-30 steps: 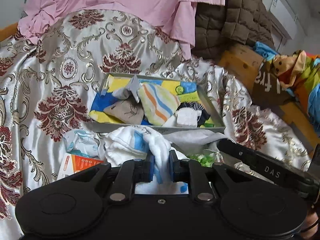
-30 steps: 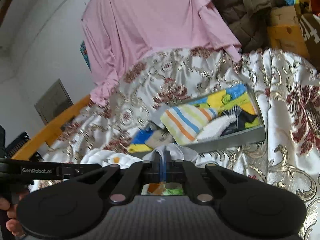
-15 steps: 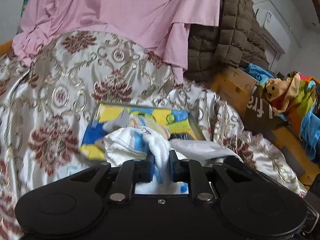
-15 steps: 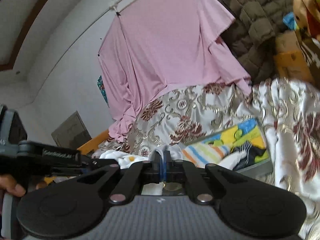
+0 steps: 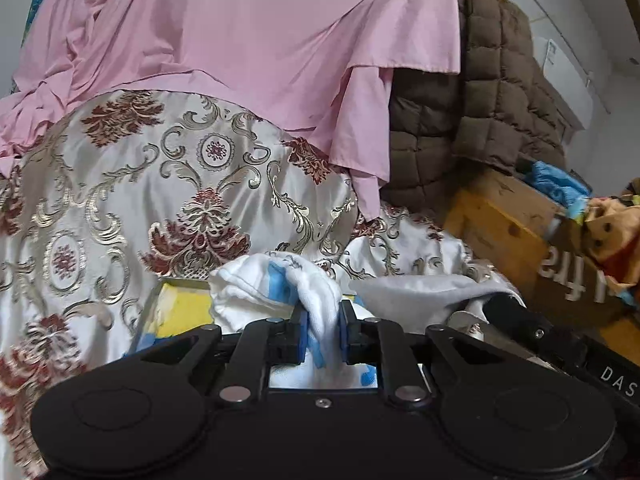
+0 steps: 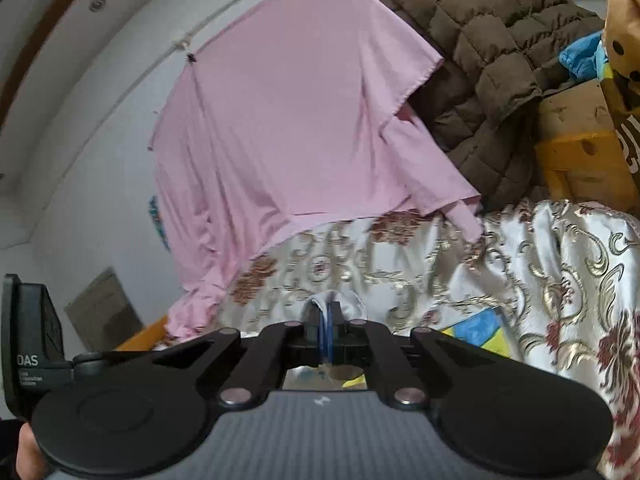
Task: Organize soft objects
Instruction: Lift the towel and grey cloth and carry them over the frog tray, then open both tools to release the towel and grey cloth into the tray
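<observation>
Soft, even daylight fills both views, with no hard shadows. The shiny cream satin bedspread with gold and maroon damask pattern (image 5: 224, 184) catches pale glare along its folds. The hanging pink cotton sheet (image 5: 248, 40) is evenly lit, and the brown quilted padded jacket (image 5: 472, 120) beside it reads dark and flat. The left wrist view is fairly sharp at centre. The right wrist view is smeared by motion blur, strongest across the bedspread (image 6: 400, 264). Fisheye bending curves the white wall (image 6: 100, 120) and darkens the corners
</observation>
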